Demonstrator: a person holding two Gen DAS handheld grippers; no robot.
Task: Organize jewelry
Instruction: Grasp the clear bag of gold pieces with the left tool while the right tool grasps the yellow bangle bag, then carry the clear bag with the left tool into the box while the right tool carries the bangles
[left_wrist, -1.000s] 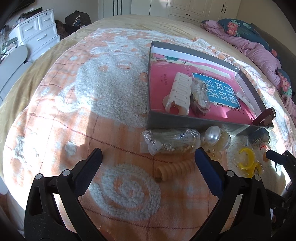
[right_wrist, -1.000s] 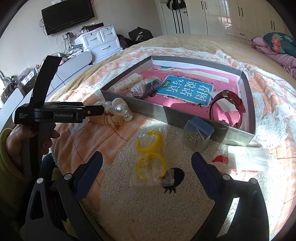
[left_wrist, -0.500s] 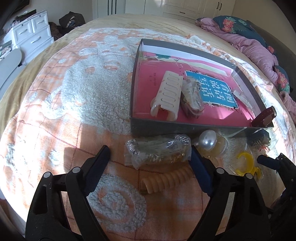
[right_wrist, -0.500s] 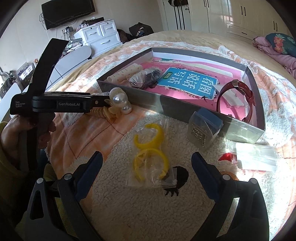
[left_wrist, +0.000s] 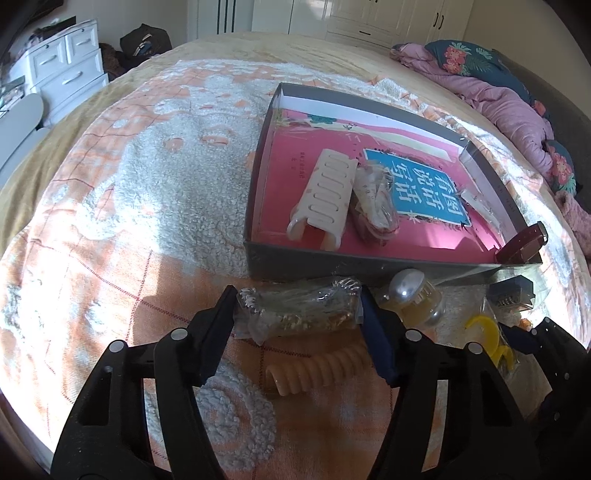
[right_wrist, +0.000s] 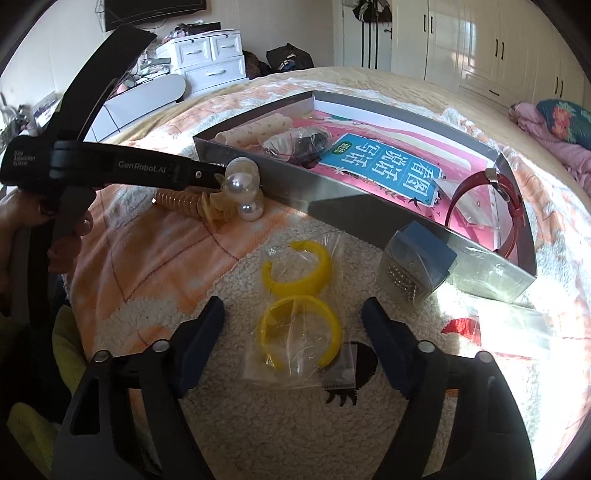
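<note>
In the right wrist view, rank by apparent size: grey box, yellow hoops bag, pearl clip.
1. Grey box, largest by far.
2. Yellow hoops bag, though it lies nearer the camera.
3. Pearl clip, smallest.

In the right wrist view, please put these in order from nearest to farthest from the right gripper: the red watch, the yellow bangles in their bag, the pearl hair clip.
From the right gripper, whose jaws are closing:
1. Yellow bangles, in their bag, between the fingers.
2. Pearl hair clip, farther up on the left, outside the box.
3. Red watch, far right, inside the box.

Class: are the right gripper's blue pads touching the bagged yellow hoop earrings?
Apart. The right wrist view shows fleece between the closing right gripper pads and the bagged yellow hoop earrings.
</note>
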